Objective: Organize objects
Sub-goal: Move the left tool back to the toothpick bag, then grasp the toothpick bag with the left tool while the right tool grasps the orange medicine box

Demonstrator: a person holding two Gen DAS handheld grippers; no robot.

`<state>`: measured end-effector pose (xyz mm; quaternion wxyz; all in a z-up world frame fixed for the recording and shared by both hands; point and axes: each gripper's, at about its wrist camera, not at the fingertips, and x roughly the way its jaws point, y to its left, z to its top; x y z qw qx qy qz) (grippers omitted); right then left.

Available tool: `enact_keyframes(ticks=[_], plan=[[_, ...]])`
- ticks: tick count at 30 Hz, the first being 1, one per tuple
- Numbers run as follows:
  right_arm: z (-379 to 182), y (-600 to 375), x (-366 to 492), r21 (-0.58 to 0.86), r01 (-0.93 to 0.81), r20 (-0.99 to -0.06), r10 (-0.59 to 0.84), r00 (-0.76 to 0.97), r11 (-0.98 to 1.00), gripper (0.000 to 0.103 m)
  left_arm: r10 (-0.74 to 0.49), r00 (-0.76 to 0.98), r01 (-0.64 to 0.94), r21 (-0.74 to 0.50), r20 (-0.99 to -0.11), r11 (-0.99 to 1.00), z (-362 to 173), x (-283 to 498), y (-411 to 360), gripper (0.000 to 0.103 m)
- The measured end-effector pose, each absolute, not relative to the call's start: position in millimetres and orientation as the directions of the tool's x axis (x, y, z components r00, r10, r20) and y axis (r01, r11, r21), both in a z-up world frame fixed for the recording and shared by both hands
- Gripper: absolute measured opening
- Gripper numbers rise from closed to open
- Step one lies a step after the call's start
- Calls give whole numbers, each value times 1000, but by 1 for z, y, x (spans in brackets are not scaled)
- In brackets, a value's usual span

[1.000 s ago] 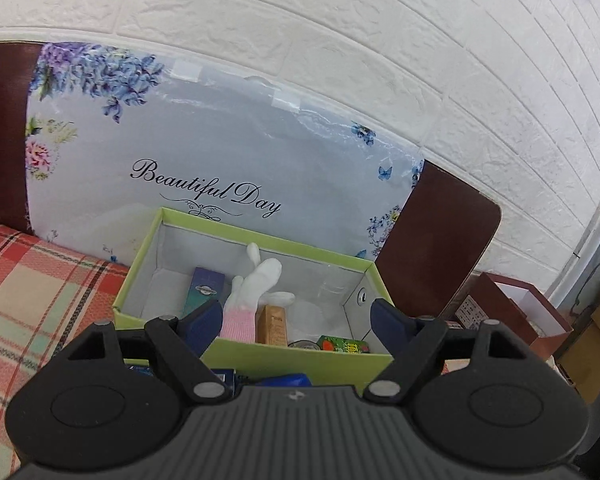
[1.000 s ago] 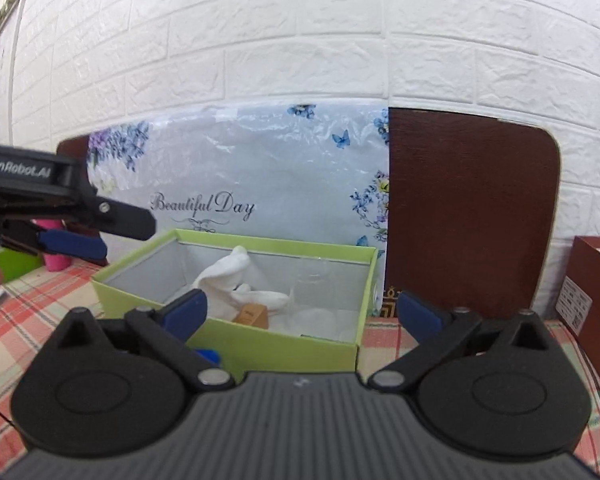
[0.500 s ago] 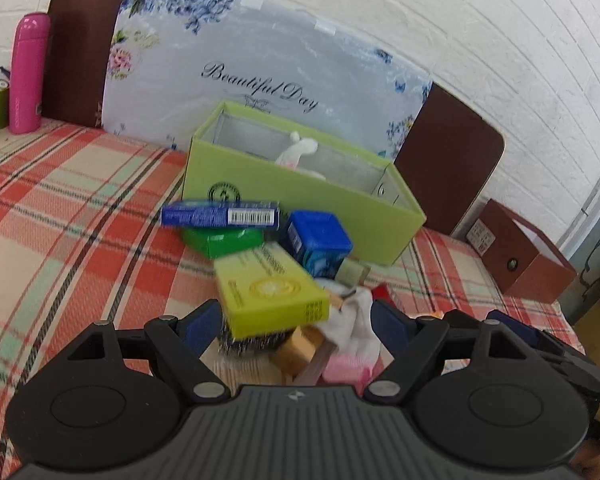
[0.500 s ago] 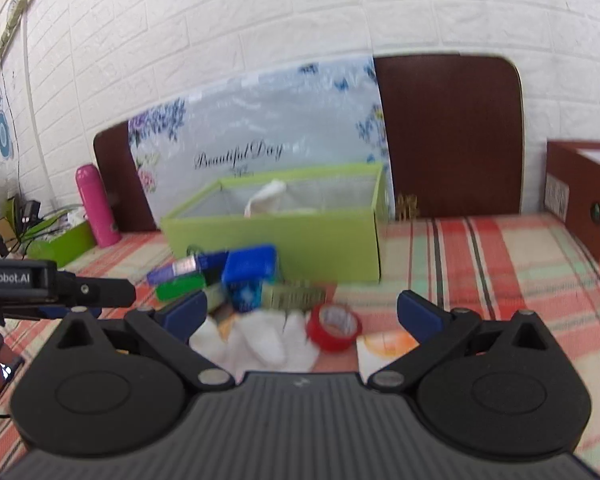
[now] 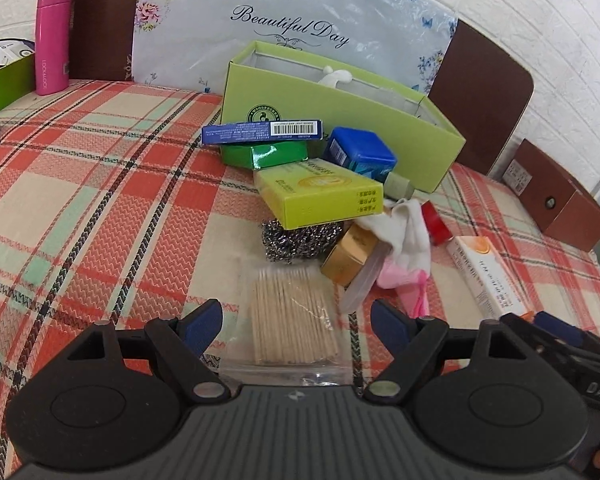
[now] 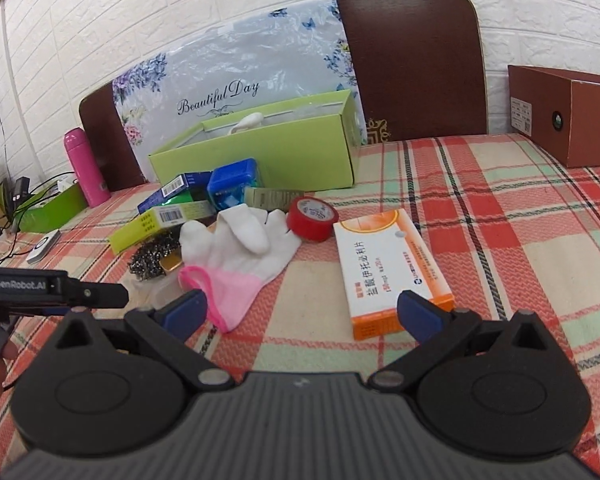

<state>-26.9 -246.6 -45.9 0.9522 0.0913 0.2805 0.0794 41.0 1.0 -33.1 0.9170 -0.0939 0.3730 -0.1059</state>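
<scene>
A plaid-covered surface (image 5: 100, 184) stands against a white brick wall, carrying a green box (image 5: 340, 92) with loose items heaped before it. The bag of cotton swabs (image 5: 292, 320), light, soft and slippery, lies just ahead of the left tongs (image 5: 296, 320); taking its middle seems safest. Both the left and right tongs (image 6: 300, 312) are spread wide, holding nothing.

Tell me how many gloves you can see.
2: one white and pink glove lying on the tablecloth beside the red tape, one poking out of the green box. More may be hidden inside.
</scene>
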Motion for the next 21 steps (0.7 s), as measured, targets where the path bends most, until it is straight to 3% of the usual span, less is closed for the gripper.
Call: enact_keyframes(ticks=[6, 8, 10, 13, 19, 21], plan=[[-44, -248, -27, 204, -86, -517, 182, 836, 975, 103, -218, 692, 154, -154, -688, 976, -45, 54, -16, 84], [-45, -249, -27, 189, -79, -519, 168, 838, 979, 103, -216, 684, 195, -111, -697, 975, -50, 57, -23, 58], [-46, -249, -25, 165, -70, -523, 148, 839, 984, 103, -198, 693, 244, -33, -693, 969, -49, 54, -29, 40], [-49, -252, -14, 110, -65, -531, 113, 840, 992, 103, -235, 670, 283, -51, -705, 958, -44, 49, -22, 27], [-64, -262, 30, 11, -52, -569, 49, 821, 999, 103, -282, 646, 304, -100, -709, 947, -46, 39, -10, 27], [-71, -265, 41, -2, -48, -598, 38, 801, 999, 96, -284, 644, 297, -109, -710, 949, -46, 40, -10, 27]])
